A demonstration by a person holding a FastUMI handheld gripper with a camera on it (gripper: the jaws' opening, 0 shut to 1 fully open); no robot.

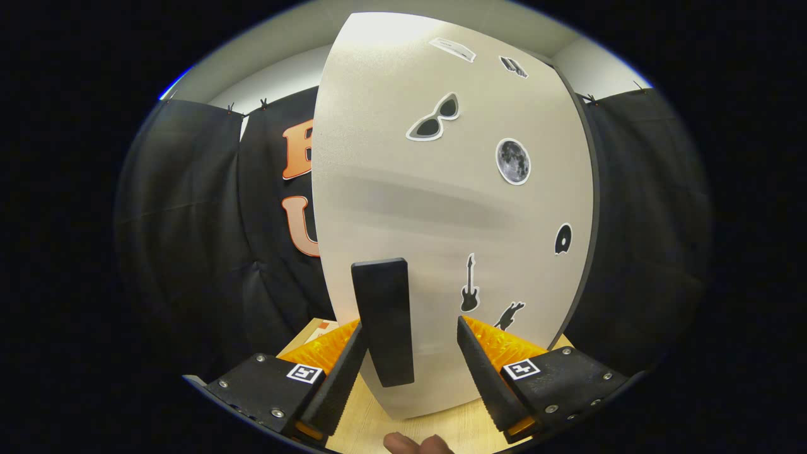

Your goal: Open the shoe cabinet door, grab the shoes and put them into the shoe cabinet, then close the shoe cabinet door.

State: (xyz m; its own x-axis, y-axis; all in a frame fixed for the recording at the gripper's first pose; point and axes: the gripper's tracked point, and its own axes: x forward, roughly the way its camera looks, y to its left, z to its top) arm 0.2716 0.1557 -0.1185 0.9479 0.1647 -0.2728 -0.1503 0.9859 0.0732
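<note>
My gripper point(413, 353) stands released at the shoe cabinet door point(454, 208), fingers spread either side of its handle point(383, 321).
The upright handle sits nearer my left finger; I see stickers point(513, 161) dotting the door above it, wooden floor point(378, 416) below.

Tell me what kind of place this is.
Probably a staged recording booth, not a home: black cloth is clipped up as walls around a wooden table, where a sticker-covered shoe cabinet door stands. The hand-held gripper is open at its handle.
</note>
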